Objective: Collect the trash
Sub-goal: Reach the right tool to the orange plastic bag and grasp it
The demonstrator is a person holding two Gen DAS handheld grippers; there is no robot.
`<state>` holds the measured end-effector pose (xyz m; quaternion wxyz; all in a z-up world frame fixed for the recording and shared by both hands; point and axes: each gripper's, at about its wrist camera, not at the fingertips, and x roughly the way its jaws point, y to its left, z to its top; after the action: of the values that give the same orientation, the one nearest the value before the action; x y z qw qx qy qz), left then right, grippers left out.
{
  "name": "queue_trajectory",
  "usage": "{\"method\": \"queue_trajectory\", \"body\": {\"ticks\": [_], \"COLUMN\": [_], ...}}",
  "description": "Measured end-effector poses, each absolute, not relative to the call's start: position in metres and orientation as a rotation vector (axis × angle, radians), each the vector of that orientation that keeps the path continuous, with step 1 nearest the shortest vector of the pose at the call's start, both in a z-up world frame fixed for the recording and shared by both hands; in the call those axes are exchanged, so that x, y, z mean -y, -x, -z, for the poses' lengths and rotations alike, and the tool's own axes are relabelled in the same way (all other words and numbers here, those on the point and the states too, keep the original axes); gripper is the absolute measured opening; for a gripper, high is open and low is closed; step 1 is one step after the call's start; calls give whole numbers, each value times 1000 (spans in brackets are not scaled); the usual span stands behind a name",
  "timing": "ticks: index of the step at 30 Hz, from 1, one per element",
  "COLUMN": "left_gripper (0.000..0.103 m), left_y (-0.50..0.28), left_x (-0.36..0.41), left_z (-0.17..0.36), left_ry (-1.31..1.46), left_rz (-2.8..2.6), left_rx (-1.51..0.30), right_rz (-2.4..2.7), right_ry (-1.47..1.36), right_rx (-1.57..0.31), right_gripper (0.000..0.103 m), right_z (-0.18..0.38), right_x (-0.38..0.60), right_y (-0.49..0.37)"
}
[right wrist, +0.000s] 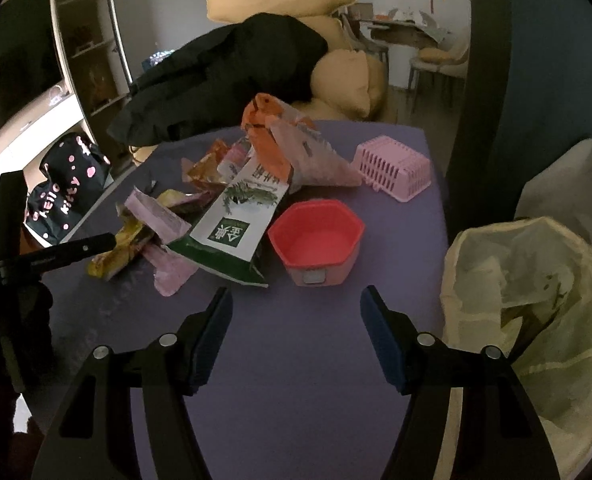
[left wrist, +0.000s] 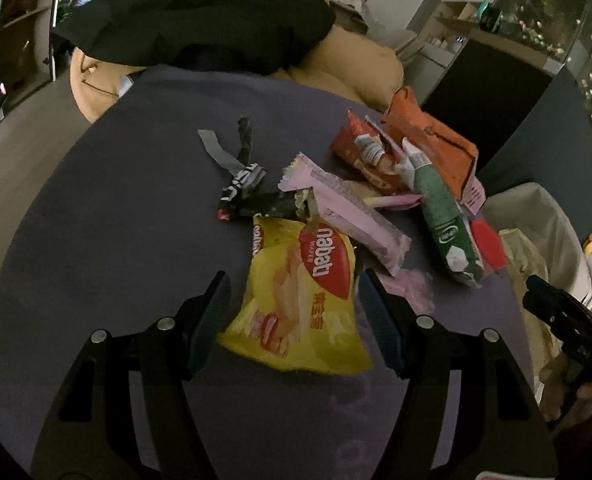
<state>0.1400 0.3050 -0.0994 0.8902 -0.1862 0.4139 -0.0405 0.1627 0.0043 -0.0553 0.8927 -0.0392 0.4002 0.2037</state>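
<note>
A pile of snack wrappers lies on the purple table [left wrist: 116, 220]. In the left wrist view my left gripper [left wrist: 294, 292] is open, its jaws on either side of a yellow Nabati wafer bag [left wrist: 299, 296], touching nothing that I can see. Behind it lie pink wrappers [left wrist: 347, 212], a green-and-white packet [left wrist: 443, 216], a red packet [left wrist: 359, 152], an orange bag [left wrist: 431, 136] and black scraps [left wrist: 244, 184]. My right gripper [right wrist: 296, 308] is open and empty over bare table, in front of the green-and-white packet [right wrist: 236, 224].
A cream bin liner [right wrist: 527, 304] stands at the table's right edge. A pink hexagonal cup [right wrist: 315, 240] and a pink slatted basket [right wrist: 393, 168] sit on the table. A black jacket [right wrist: 224, 80] and yellow cushions [right wrist: 347, 76] lie behind it.
</note>
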Motion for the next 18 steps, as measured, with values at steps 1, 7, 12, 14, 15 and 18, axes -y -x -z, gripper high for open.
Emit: {"method": "queue_trajectory", "body": {"ticks": [1,7,12,14,15,18], "left_gripper": [63,63,63,63,63,63], "left_y": [-142,-142,-147,-150,-150,-151], "left_x": [-303,-295,-287,-288,-289,-294], "left_z": [100,82,62,55,51,47], "left_ry": [385,379,353,353,353,358], "left_rz": [84,134,165,168,166,165], "left_rx": [-863,-821,-783,-765,-751,-734], "right_rz": [-422,-458,-501,-538,-556,-579], "right_ry": [82,112,131,147,157,227], "right_rx": [-830,-791,-706,-706,-710,-731], "right_gripper": [63,63,63,63,63,63], "right_z": [55,37,15,11,10,15], "right_x": [-5,-9,-21,-34,-40,-65], "right_y": [-163,-165,-208,-233,-244,-274]}}
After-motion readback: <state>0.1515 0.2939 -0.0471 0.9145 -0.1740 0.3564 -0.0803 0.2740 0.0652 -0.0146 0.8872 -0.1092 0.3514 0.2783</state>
